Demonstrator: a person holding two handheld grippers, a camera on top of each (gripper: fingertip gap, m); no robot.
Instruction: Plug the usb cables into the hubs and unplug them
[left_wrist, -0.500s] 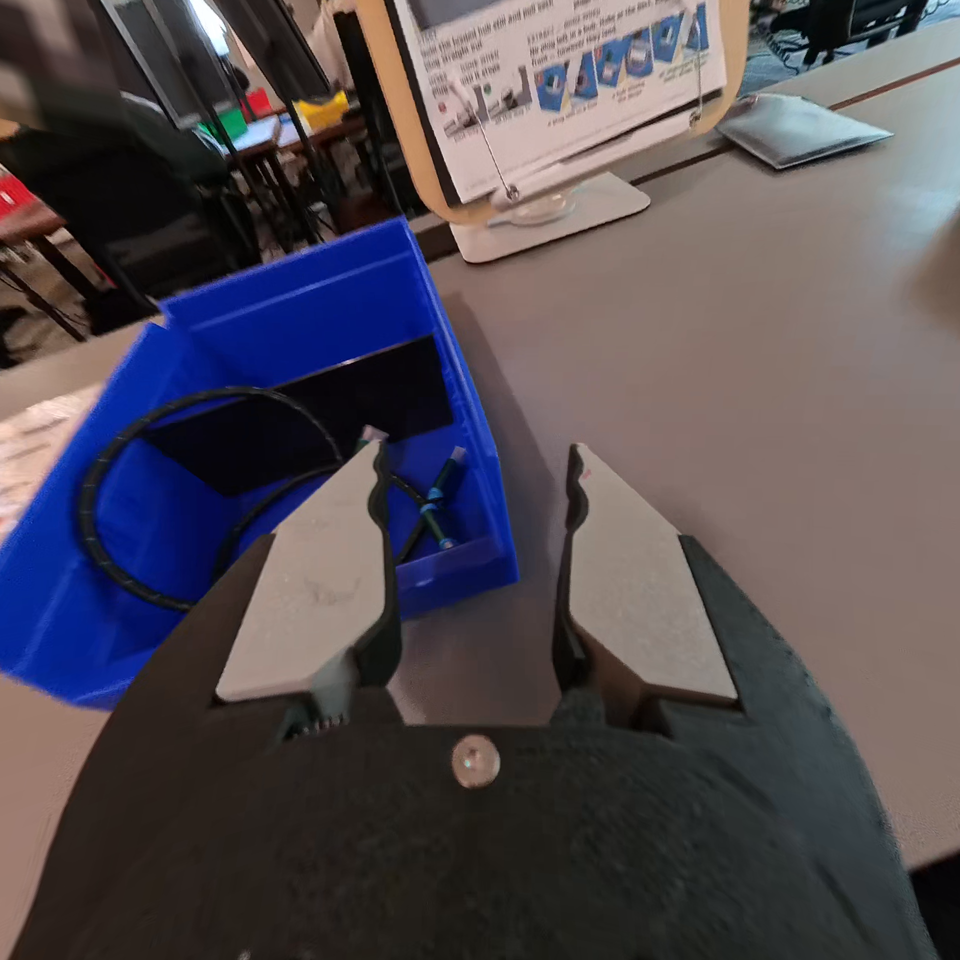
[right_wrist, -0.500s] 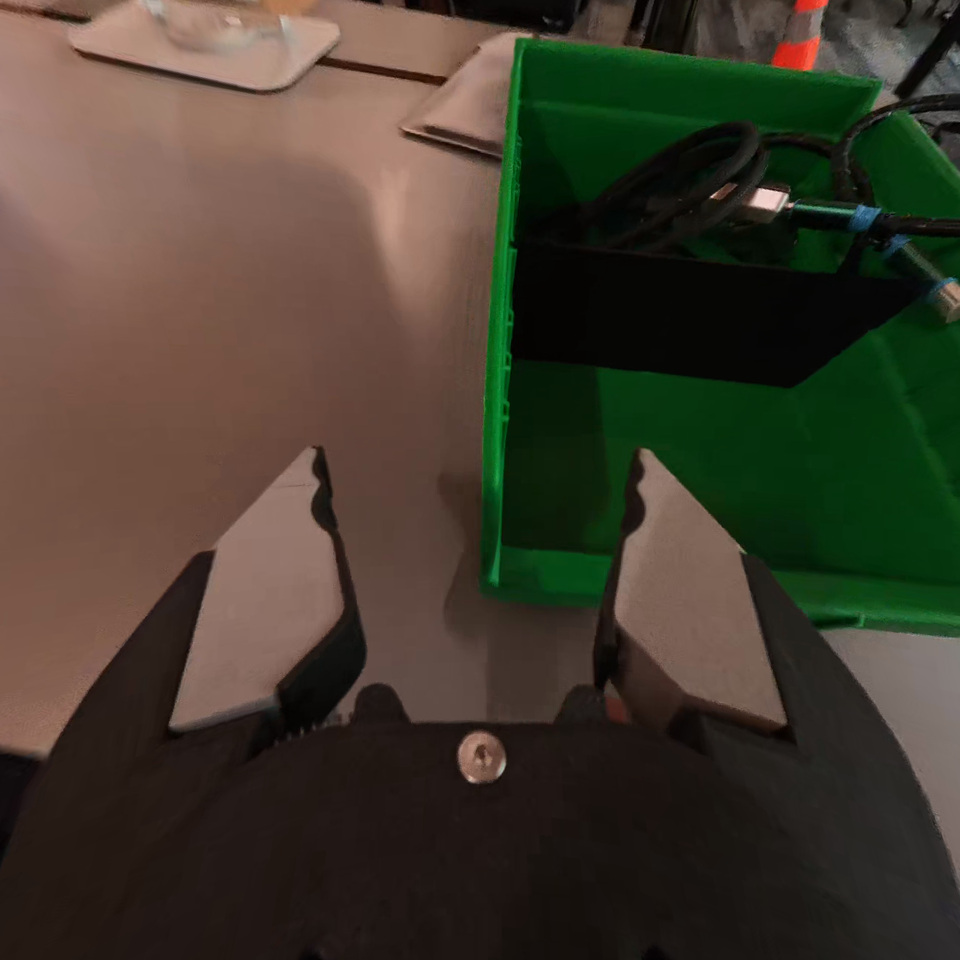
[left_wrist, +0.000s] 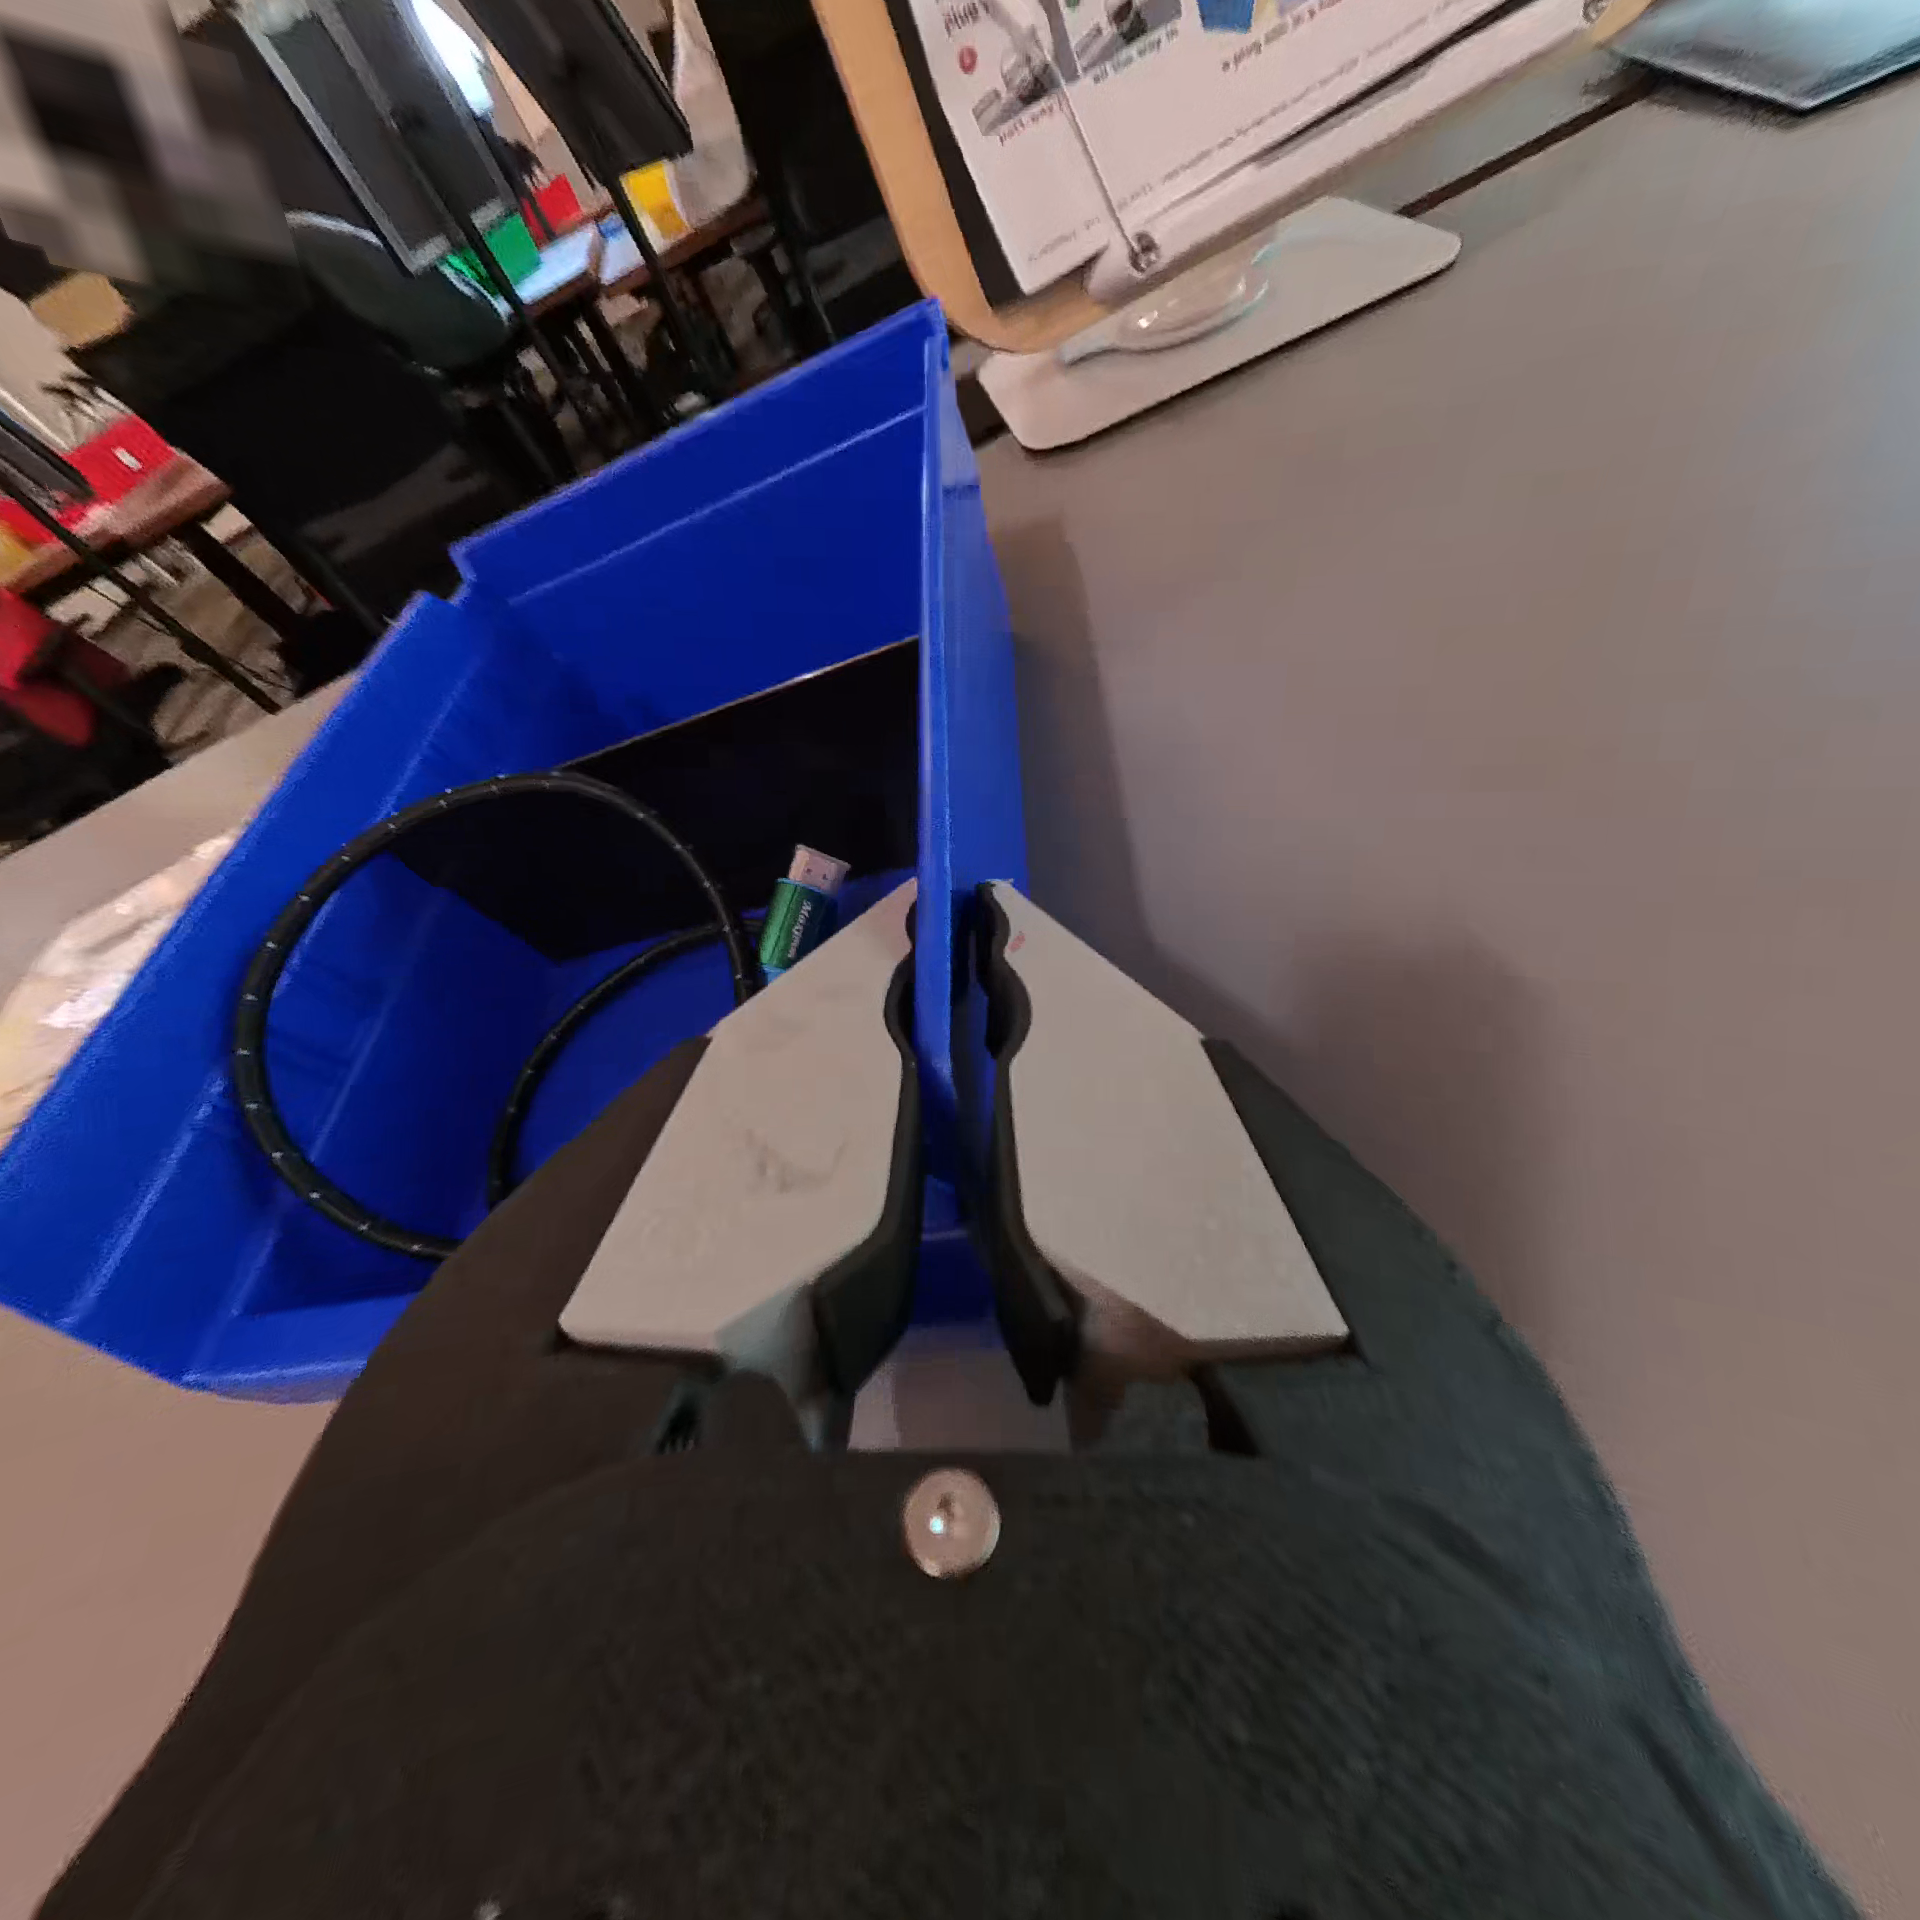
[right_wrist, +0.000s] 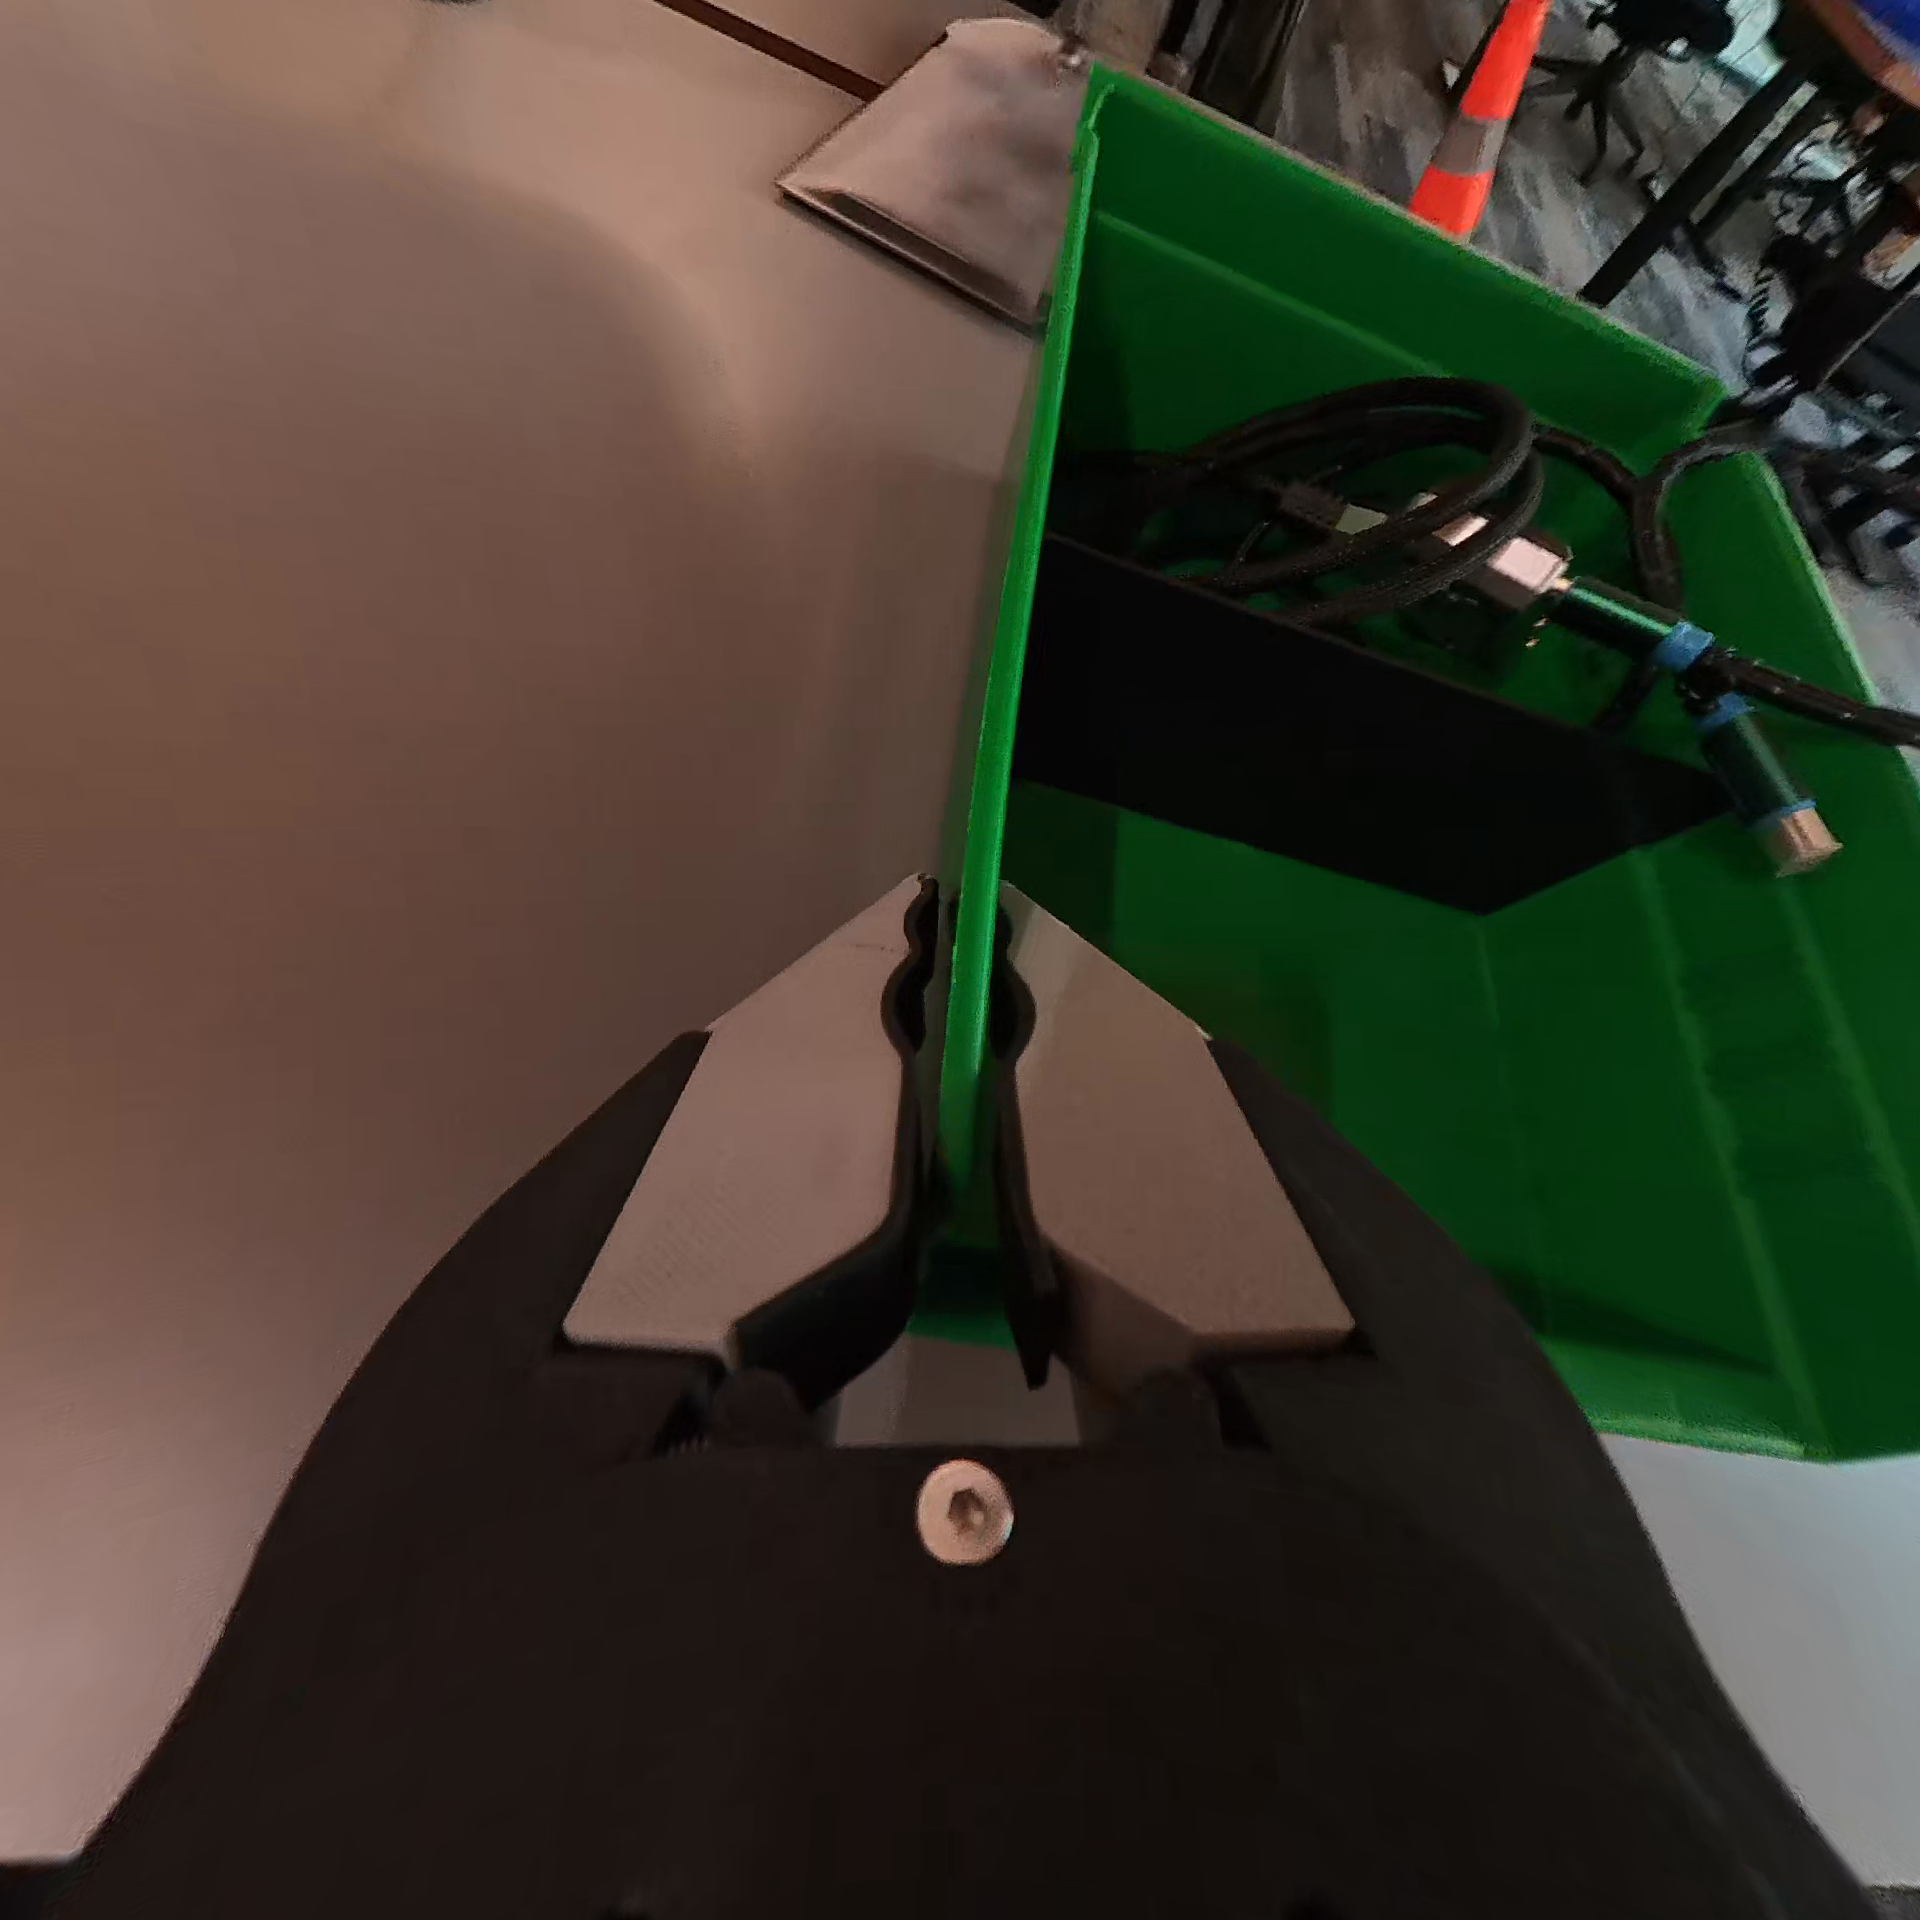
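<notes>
cable (left_wrist: 272, 1049) in l bin (left_wrist: 717, 540); cables (right_wrist: 1382, 468) prob behind divider (right_wrist: 1299, 758), r bin (right_wrist: 1558, 1091).

Each wrist view looks forward and down, close over its own bin; both share the grey tabletop (left_wrist: 1455, 831).

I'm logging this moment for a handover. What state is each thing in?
left hand-held gripper: shut on the blue bin's wall.
right hand-held gripper: shut on the green bin's wall.
blue bin: gripped, holds a looped black cable.
green bin: gripped, holds a cable bundle behind a black divider.
</notes>
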